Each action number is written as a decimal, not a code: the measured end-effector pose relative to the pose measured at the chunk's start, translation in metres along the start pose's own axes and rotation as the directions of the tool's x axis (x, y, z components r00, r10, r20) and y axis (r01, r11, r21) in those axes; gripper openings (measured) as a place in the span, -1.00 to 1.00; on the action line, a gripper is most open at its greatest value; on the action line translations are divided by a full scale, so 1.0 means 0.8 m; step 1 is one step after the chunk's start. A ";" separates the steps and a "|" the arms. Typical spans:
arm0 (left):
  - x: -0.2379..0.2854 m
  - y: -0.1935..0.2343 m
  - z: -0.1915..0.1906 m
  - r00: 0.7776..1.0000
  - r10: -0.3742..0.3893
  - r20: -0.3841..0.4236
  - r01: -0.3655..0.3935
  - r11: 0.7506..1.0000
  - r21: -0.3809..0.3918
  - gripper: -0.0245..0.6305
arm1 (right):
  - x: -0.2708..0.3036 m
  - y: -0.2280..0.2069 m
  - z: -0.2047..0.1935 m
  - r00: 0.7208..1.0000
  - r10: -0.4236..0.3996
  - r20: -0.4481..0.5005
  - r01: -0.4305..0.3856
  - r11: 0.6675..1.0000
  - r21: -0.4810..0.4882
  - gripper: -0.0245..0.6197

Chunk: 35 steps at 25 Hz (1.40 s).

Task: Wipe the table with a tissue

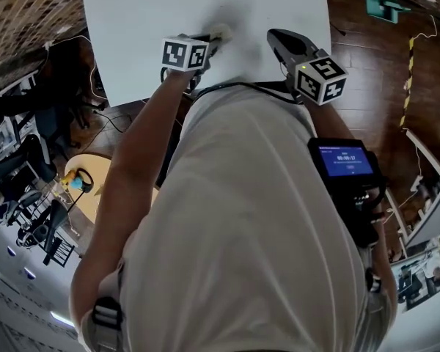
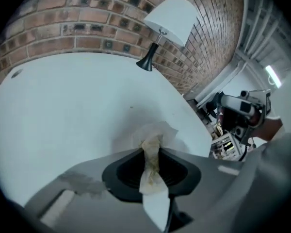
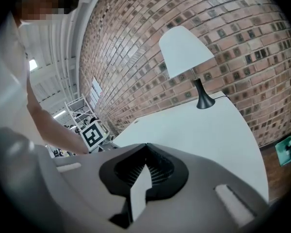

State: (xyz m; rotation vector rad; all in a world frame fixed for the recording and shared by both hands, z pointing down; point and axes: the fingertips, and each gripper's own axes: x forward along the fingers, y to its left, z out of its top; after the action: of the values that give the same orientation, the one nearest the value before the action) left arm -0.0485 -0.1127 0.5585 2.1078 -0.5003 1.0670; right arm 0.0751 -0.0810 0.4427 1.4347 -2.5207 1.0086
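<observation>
A crumpled, stained tissue (image 2: 154, 132) is pinched between the jaws of my left gripper (image 2: 153, 152), and its loose end rests bunched on the white table (image 2: 63, 106). In the head view the left gripper (image 1: 214, 41) points down at the table near its front edge, with the tissue (image 1: 221, 32) at its tip. My right gripper (image 1: 277, 38) hovers just to the right, above the table (image 1: 154, 20). In its own view the right gripper (image 3: 145, 147) has its jaws together with nothing between them.
A lamp with a white shade (image 2: 169, 18) and a black base (image 2: 145, 63) stands at the table's far side against a brick wall; the same lamp (image 3: 186, 50) shows in the right gripper view. Wooden floor (image 1: 374, 72) lies right of the table, and a small round table (image 1: 81, 189) to its left.
</observation>
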 end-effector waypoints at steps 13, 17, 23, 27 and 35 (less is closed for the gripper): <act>-0.011 0.009 0.018 0.947 0.145 0.287 -0.074 0.967 -0.243 -0.67 | -0.026 -0.065 0.002 0.999 0.031 -0.028 -0.031 1.000 0.004 -0.90; -0.022 0.056 0.018 0.947 0.135 0.291 -0.083 0.979 -0.183 -0.67 | 0.022 -0.045 -0.005 1.000 0.014 -0.024 -0.014 1.000 -0.015 -0.90; 0.028 -0.016 0.060 0.945 0.158 0.288 -0.127 0.984 -0.122 -0.67 | -0.059 -0.092 -0.007 1.000 0.006 -0.004 -0.006 1.000 -0.022 -0.90; 0.022 0.000 0.080 0.941 0.179 0.286 -0.151 0.982 -0.118 -0.67 | -0.052 -0.089 -0.001 1.000 0.004 0.013 -0.004 1.000 -0.008 -0.90; 0.040 0.035 0.109 0.944 0.235 0.233 -0.235 0.972 -0.031 -0.67 | -0.064 -0.100 -0.010 0.999 -0.032 0.018 0.032 0.999 0.019 -0.90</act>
State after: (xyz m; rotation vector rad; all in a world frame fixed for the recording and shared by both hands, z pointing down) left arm -0.0002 -0.1968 0.5604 2.2249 -0.8868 0.9461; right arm 0.1650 -0.0665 0.4713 1.4904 -2.4991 1.0215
